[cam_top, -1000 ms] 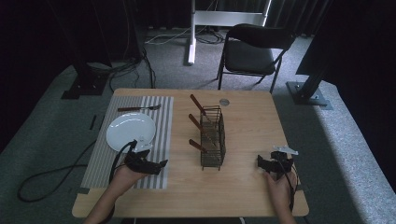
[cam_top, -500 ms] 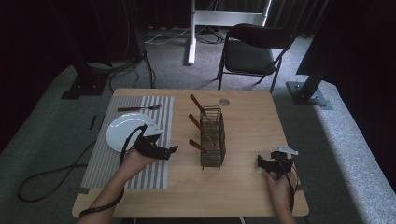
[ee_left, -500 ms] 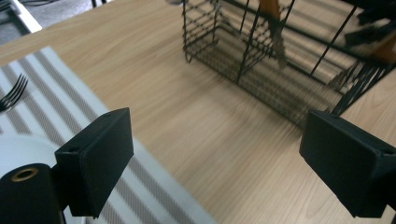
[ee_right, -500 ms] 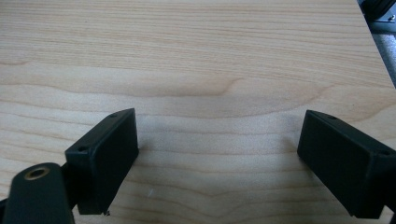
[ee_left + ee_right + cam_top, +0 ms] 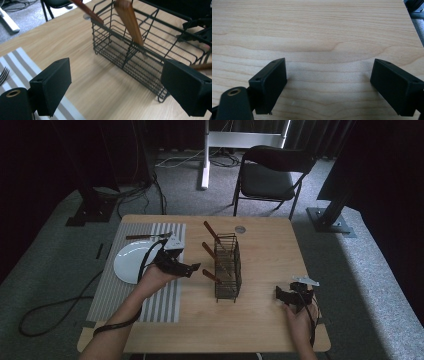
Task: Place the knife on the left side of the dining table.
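Since the left gripper (image 5: 192, 267) hangs with jaws wide apart beside the wire basket (image 5: 227, 267) mid-table, aimed at a wooden handle (image 5: 128, 21) leaning inside, a crooked grab could tip the light basket, while the right gripper (image 5: 280, 295), also spread, rests well apart.

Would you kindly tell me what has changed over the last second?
The left gripper has moved off the striped mat toward the wire basket, its fingers open, holding nothing. The right gripper, plate and basket have stayed put.
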### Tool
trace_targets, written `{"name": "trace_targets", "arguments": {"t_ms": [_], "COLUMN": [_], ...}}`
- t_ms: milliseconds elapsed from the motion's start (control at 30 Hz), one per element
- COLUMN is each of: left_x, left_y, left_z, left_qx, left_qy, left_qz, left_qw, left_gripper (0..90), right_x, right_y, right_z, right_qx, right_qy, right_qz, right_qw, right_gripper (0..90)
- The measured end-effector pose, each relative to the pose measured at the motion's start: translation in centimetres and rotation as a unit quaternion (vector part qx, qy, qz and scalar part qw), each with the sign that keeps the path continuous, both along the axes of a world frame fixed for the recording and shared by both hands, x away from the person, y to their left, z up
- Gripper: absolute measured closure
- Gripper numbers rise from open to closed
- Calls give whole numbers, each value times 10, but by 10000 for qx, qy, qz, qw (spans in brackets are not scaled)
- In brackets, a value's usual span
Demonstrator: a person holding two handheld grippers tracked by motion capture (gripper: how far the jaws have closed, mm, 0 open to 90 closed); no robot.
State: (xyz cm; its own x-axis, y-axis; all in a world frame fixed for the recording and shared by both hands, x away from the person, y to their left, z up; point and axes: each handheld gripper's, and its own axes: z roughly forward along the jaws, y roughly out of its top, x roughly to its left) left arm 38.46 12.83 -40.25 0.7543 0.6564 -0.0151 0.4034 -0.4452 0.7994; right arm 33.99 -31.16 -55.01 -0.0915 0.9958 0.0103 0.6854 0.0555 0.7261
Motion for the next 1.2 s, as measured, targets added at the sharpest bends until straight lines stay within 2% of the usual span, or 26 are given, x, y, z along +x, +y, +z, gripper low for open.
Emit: {"name": "trace_targets", "arguments": {"t_ms": [200,400,433,533,667,767,800,900,967,1100,1200], "left_x": [11,18,19,22,27,29,30,31,32,34,35], "left_y": [-11,-17,-17,-20,-26,-28,-28,-33,-36,-37,-35], "left_z": [7,9,9,9,11,11,11,9,8,7,8], "left_qx": [-78,-218,-298,-378,-358,-466,-552,-551,-507,-616,-591], "left_qy": [20,166,216,250,316,303,366,382,389,449,484], "left_qz": [-95,-205,-199,-227,-280,-345,-412,-445,-411,-458,-362], "left_qw": [9999,9994,9991,9987,9985,9979,9970,9968,9971,9960,9964], "left_gripper": [100,101,140,148,168,231,272,382,406,540,640], "right_x": [0,0,0,0,0,0,0,0,0,0,0], "right_y": [0,0,0,0,0,0,0,0,0,0,0], "right_z": [0,0,0,0,0,0,0,0,0,0,0], "right_qx": [1,3,4,6,9,8,8,8,7,6,6], "right_qy": [1,7,8,6,5,5,5,5,5,5,4], "right_qz": [0,-2,-2,-2,-4,-4,-3,-4,-3,-3,0], "right_qw": [10000,10000,10000,10000,10000,10000,10000,10000,10000,10000,10000], "right_gripper": [130,130,130,130,130,130,130,130,130,130,133]}}
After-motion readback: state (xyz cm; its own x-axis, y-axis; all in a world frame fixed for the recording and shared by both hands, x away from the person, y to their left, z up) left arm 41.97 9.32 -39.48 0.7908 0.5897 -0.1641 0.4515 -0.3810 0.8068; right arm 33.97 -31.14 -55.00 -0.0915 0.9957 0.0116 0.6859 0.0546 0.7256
